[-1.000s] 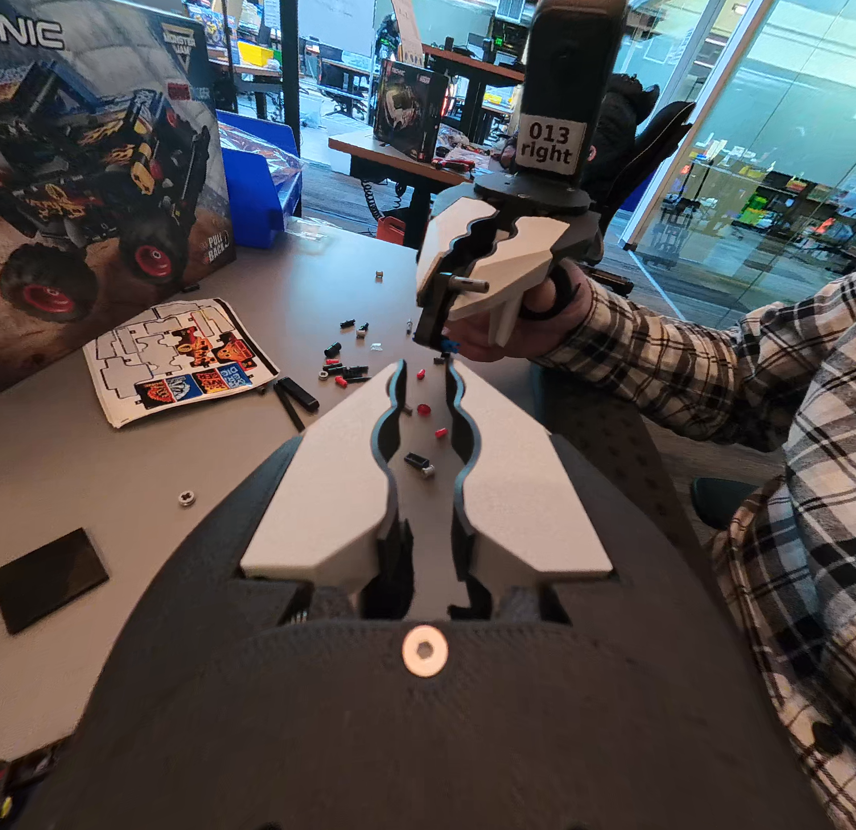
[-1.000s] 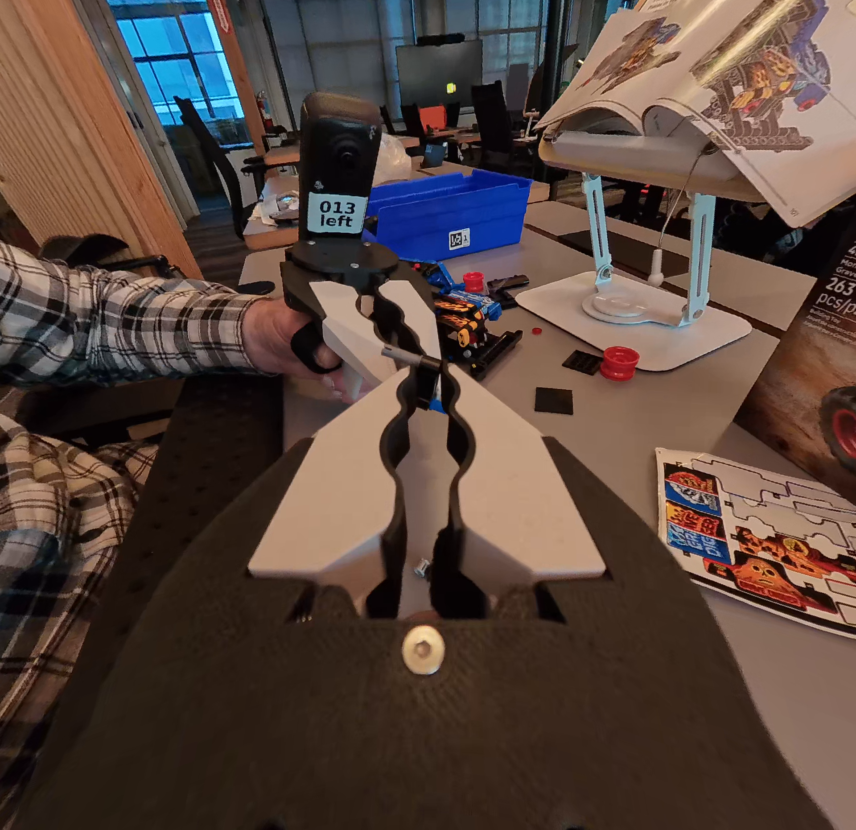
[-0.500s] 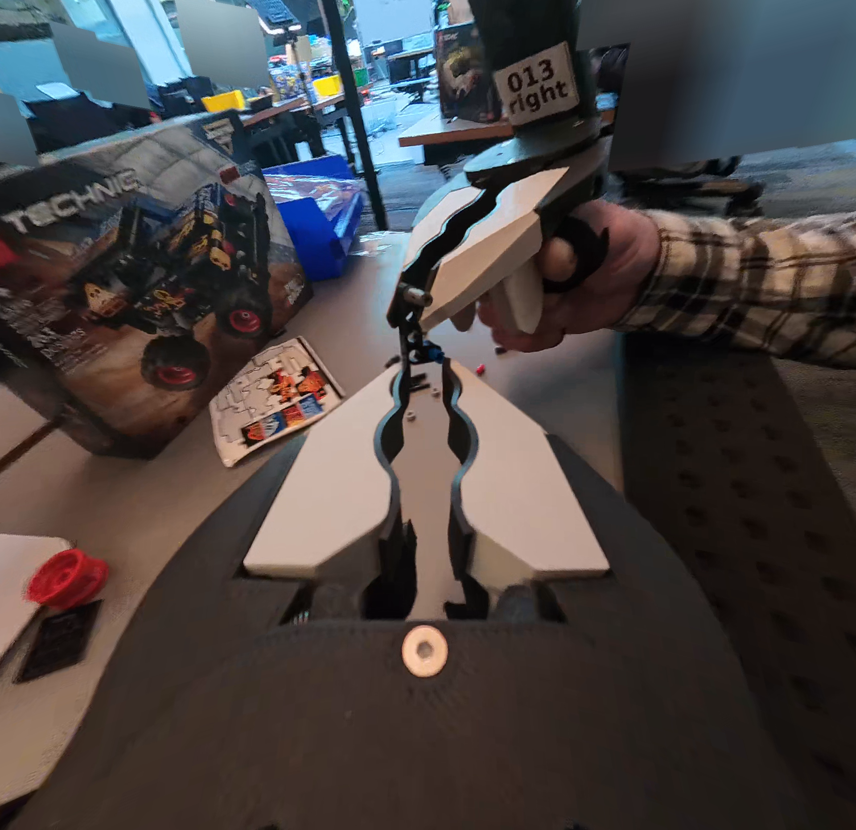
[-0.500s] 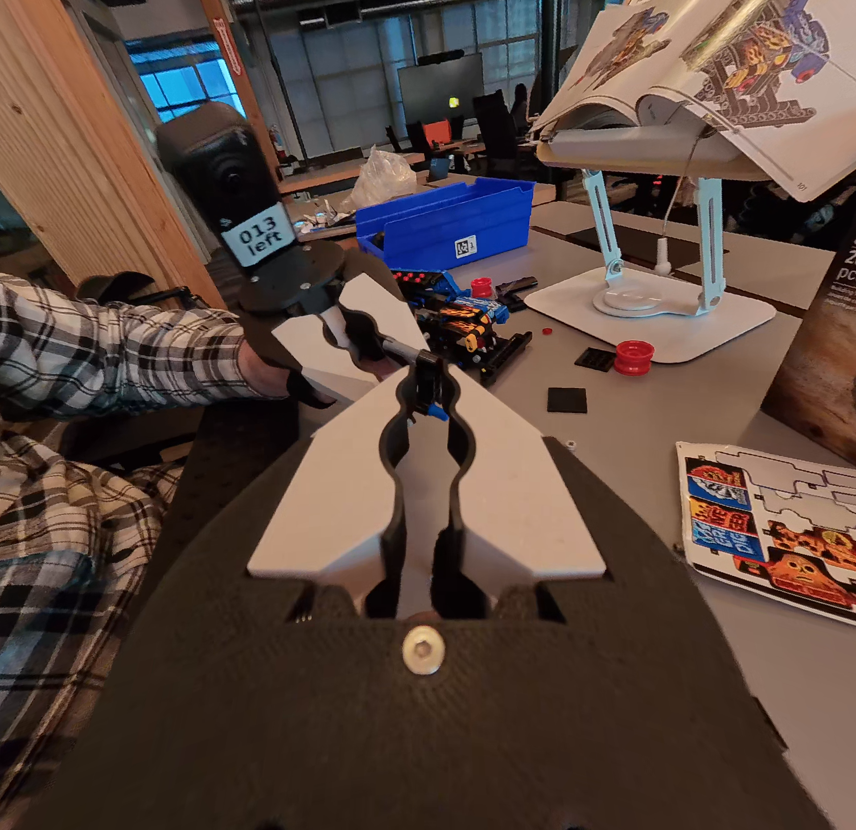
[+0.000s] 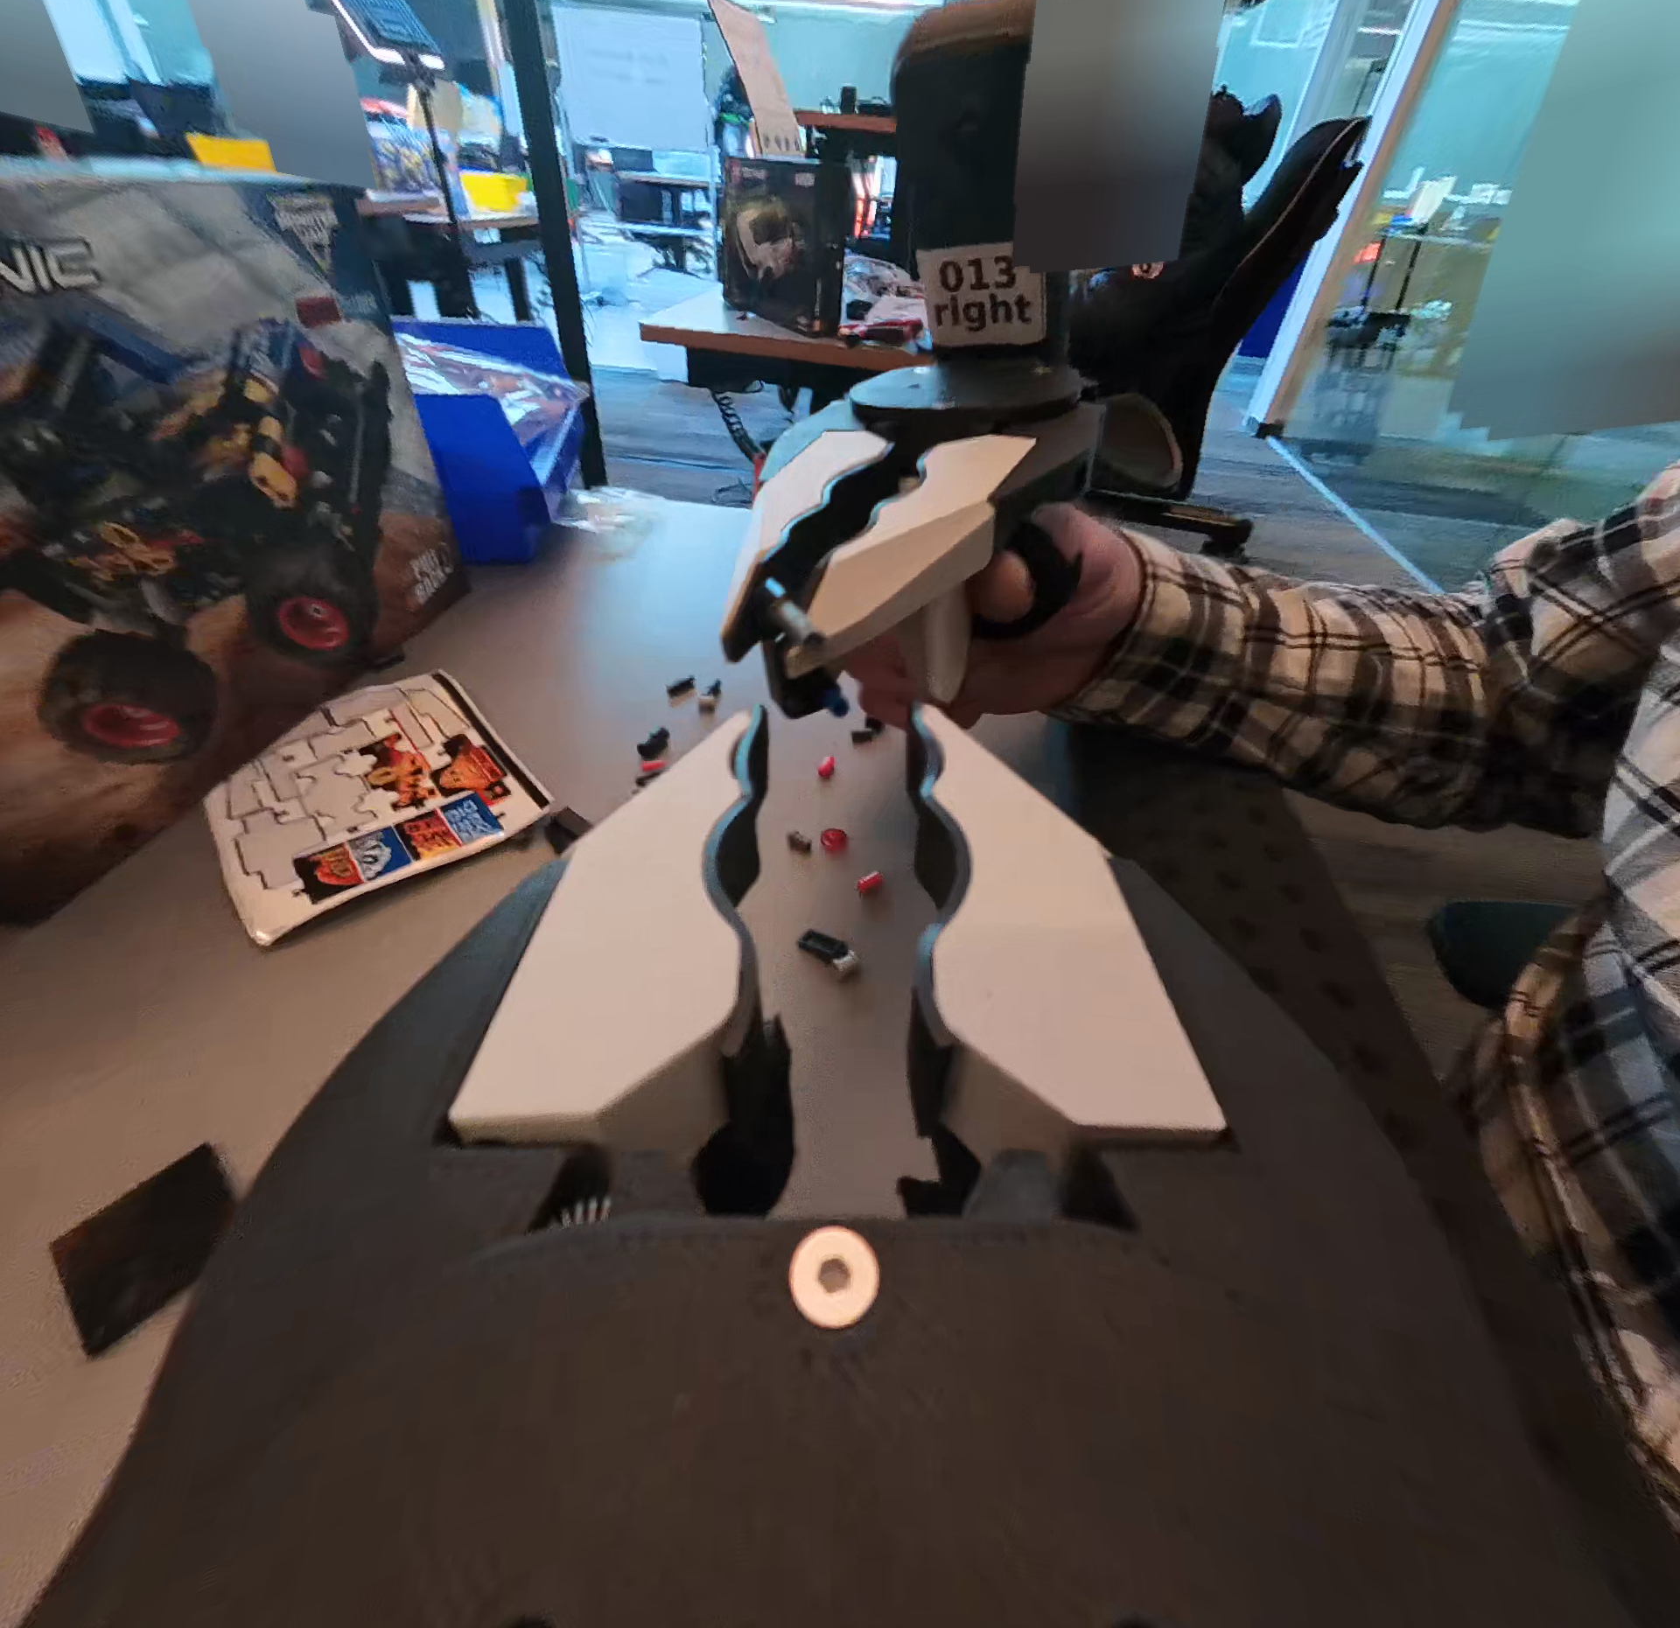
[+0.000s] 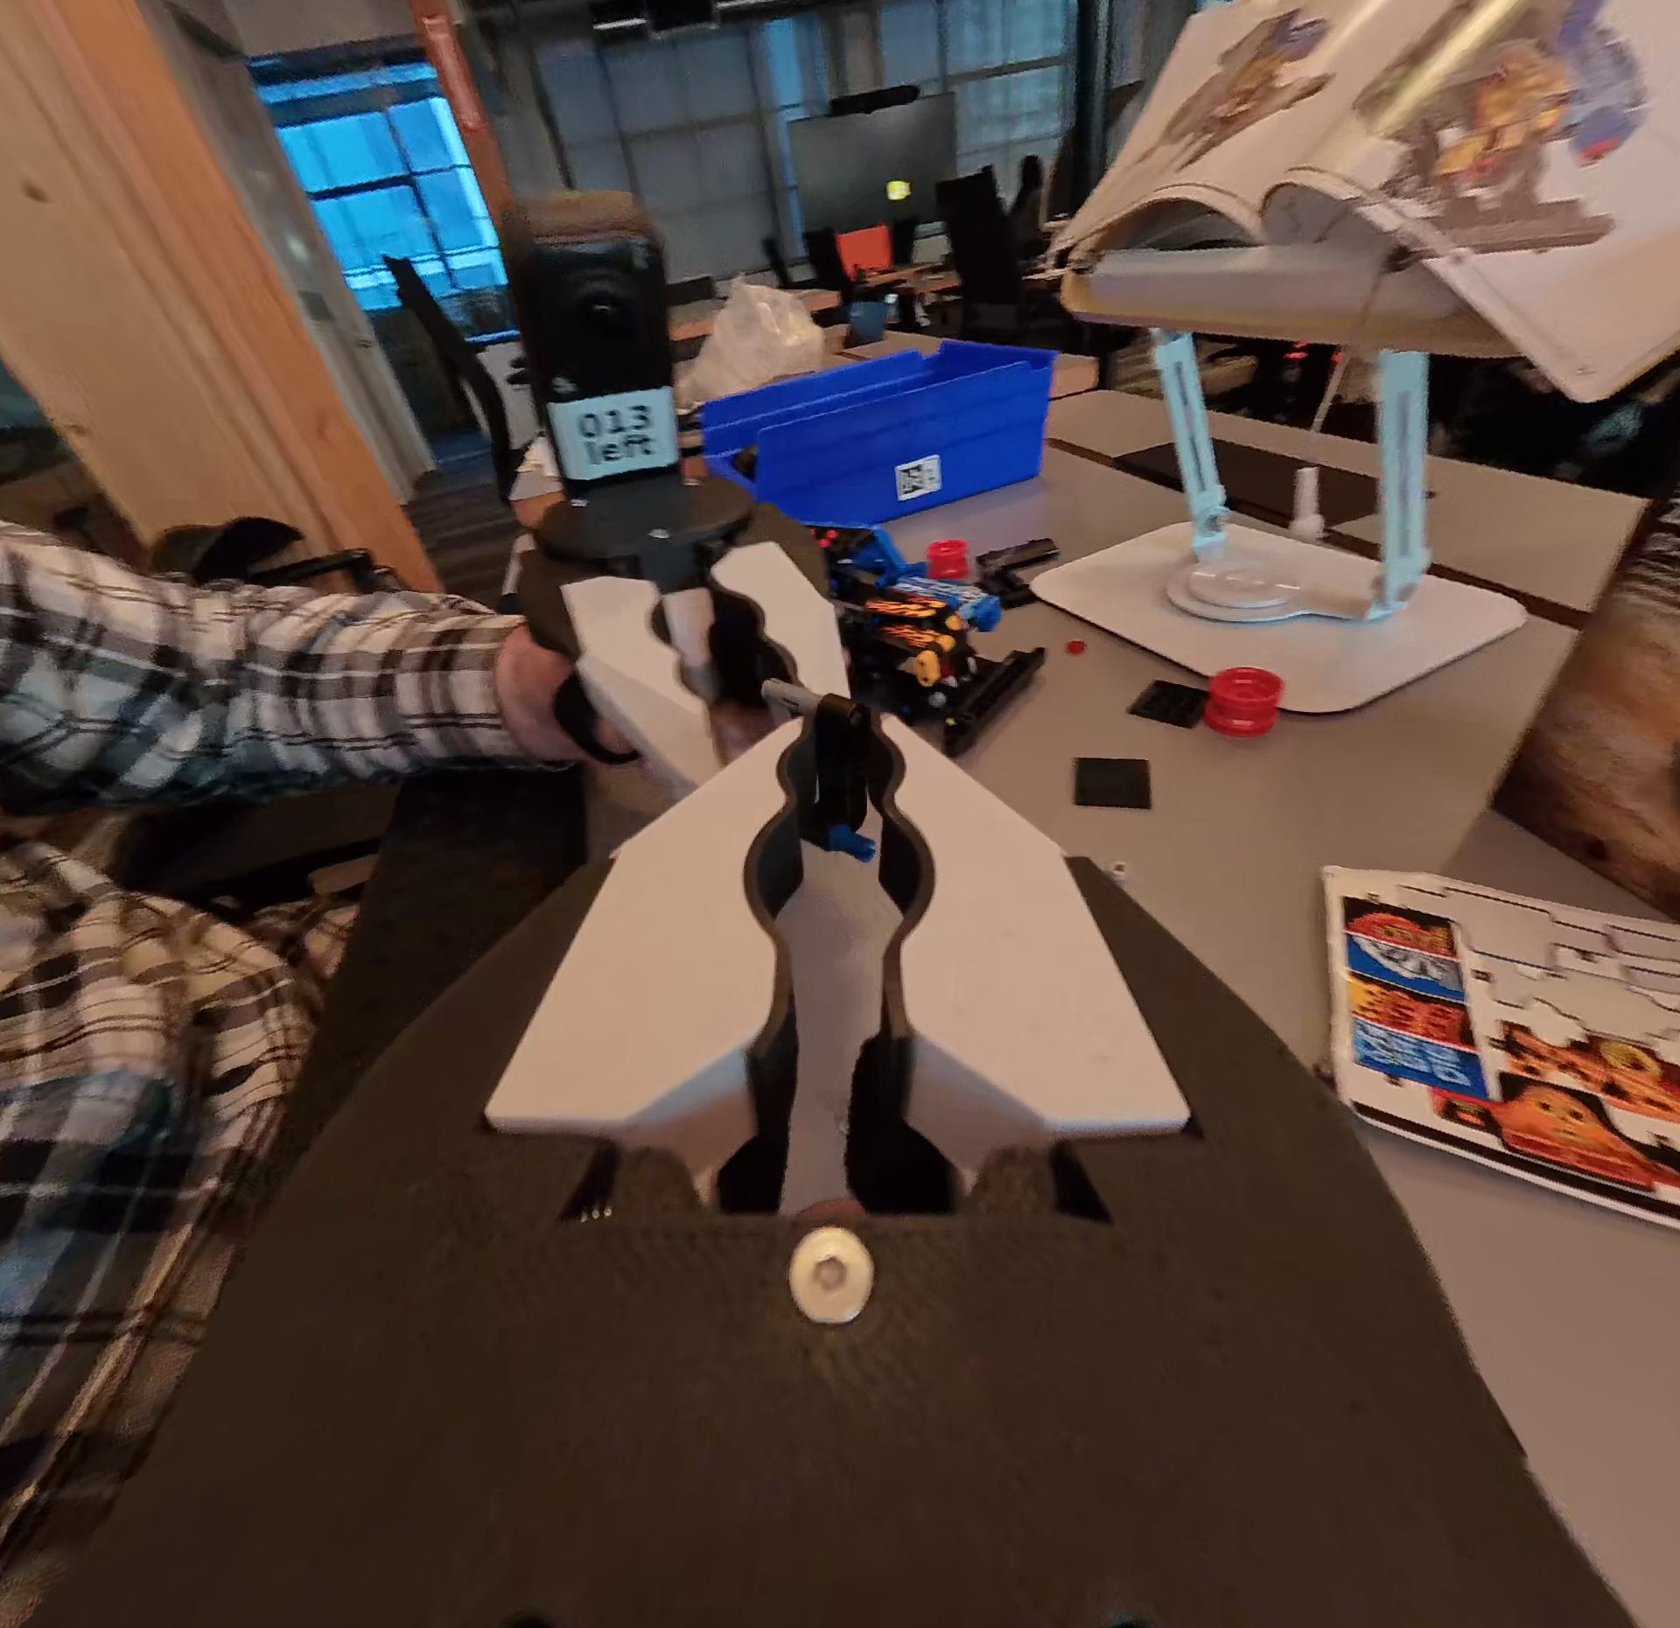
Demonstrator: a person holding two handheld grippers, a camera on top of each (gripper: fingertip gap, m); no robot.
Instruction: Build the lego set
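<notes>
Pinching a black lego piece (image 6: 832, 757), right gripper (image 6: 835, 748) jaws closed, left gripper (image 5: 832, 735) jaws parted, empty, over bare table (image 5: 582, 621) edge.

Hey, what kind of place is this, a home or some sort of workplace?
Most likely an open-plan office or lab workspace, not a home. Beyond the grey work table stand rows of desks with black office chairs, a glass partition wall runs alongside, and a blue plastic parts bin sits on the table.
</notes>
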